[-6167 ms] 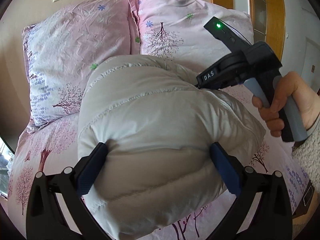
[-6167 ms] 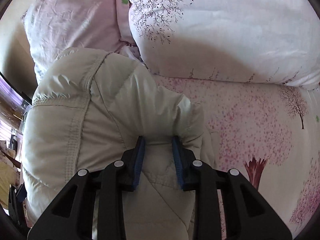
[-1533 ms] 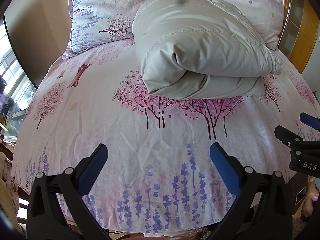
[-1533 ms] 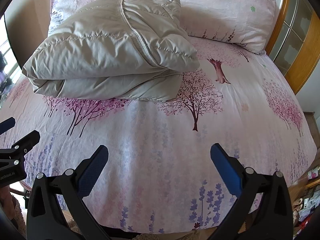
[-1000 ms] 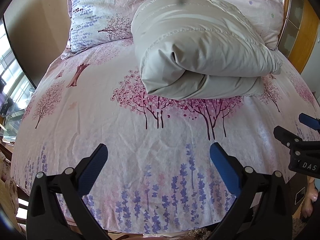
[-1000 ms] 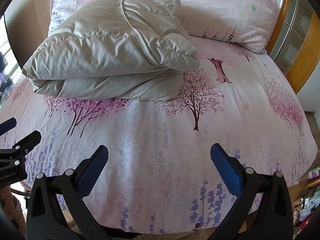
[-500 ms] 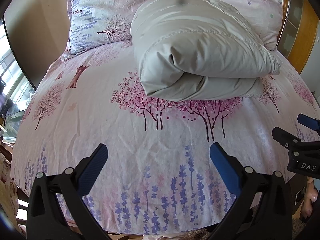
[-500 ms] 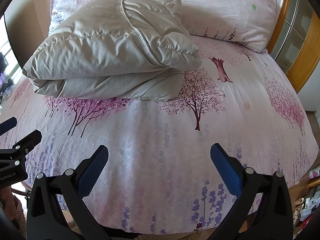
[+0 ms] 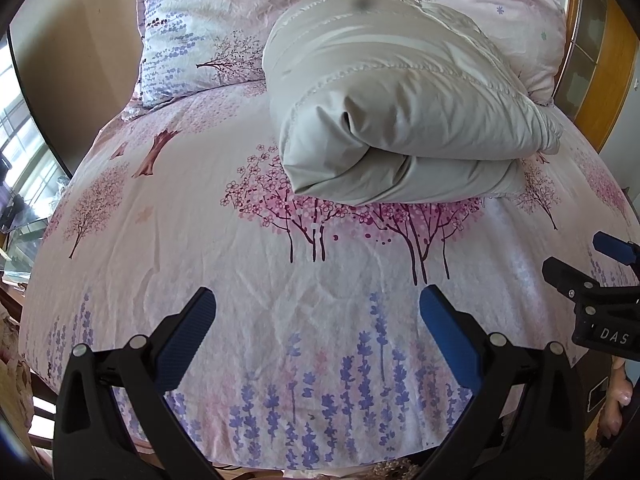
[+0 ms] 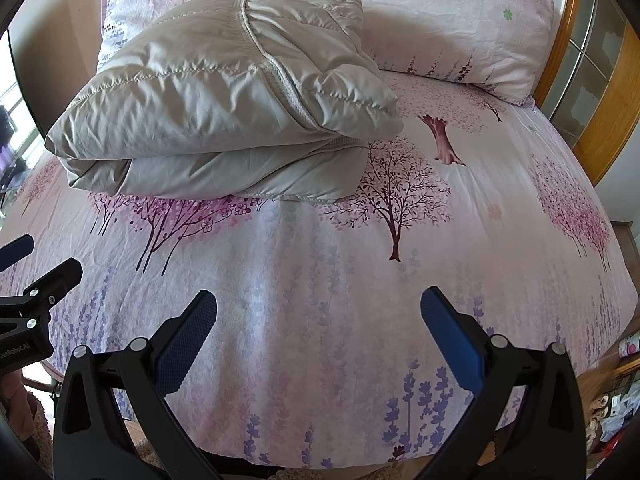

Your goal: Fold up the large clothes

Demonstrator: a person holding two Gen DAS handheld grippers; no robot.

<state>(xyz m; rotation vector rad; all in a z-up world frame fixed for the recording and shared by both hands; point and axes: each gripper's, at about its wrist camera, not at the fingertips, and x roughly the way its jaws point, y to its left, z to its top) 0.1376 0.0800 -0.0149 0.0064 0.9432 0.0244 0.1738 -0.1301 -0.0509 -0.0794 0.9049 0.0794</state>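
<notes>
A light grey puffer jacket (image 9: 400, 112) lies folded into a thick bundle on the pink floral bed sheet (image 9: 304, 272), near the pillows. It also shows in the right wrist view (image 10: 224, 96). My left gripper (image 9: 316, 324) is open and empty, held back over the foot of the bed, well short of the jacket. My right gripper (image 10: 316, 324) is open and empty too, also over the foot of the bed. Each gripper shows at the edge of the other's view: the right gripper (image 9: 592, 280) and the left gripper (image 10: 28, 268).
Two pink floral pillows (image 9: 224, 12) (image 10: 452, 20) lie at the head of the bed behind the jacket. A wooden frame with glass panes (image 10: 592, 64) stands on the right. A window (image 9: 20, 160) is on the left. The bed's front edge (image 10: 320, 456) is just below my grippers.
Six seconds ago both grippers were on the jacket, the right one shut on it. Both have let go and pulled back to the foot of the bed. Over the last second little has moved.
</notes>
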